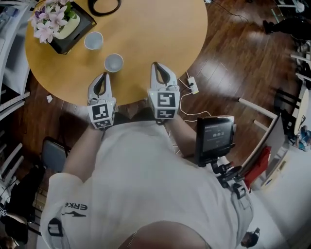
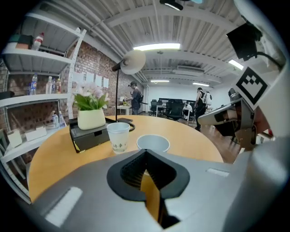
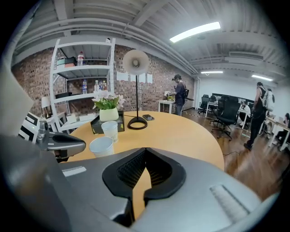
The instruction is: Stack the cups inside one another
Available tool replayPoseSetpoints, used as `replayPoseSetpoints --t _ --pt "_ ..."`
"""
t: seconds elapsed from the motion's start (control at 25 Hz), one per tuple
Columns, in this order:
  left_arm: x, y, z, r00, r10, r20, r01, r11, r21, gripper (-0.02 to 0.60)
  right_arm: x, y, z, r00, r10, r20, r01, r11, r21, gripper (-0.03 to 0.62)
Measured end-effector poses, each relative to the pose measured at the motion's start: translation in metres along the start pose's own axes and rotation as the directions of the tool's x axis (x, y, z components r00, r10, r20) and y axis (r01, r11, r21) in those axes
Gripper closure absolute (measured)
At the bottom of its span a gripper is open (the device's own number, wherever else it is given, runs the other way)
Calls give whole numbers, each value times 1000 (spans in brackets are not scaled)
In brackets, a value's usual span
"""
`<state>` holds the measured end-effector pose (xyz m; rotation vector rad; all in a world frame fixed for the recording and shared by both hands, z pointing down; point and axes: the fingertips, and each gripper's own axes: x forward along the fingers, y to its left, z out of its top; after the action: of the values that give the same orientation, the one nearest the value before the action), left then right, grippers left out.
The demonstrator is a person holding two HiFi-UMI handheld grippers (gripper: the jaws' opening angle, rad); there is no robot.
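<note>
Two white paper cups stand upright on the round wooden table, apart from each other. The nearer cup sits just beyond my left gripper. The farther cup stands next to the black box. My left gripper is shut and holds nothing, over the table's near edge. My right gripper is shut and holds nothing too, a little right of the nearer cup.
A black box with a white flower pot stands at the table's far left. A black lamp base sits at the far edge. A power strip and cable lie on the wooden floor to the right. People stand far off in the room.
</note>
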<state>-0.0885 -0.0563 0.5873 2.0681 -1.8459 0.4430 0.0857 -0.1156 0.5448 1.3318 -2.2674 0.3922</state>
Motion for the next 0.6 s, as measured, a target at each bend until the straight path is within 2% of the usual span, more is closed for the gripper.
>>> replayPoseSetpoints --t 0.2,0.48,0.52,0.6 --pt "9 -9 -24 998 -1 -59 1 1000 8 580 12 2 -24 998 32 -54 -31 999 10 580" --pt "20 -17 -37 996 -20 -91 23 999 32 580 27 8 -38 994 53 -91 -53 999 10 580" --pt "21 -19 -38 995 -25 -101 29 999 41 573 28 9 -38 994 56 -94 -55 998 11 580" --pt "24 -23 -39 992 -39 -116 46 997 56 480 30 9 -40 993 61 -99 -60 998 15 580"
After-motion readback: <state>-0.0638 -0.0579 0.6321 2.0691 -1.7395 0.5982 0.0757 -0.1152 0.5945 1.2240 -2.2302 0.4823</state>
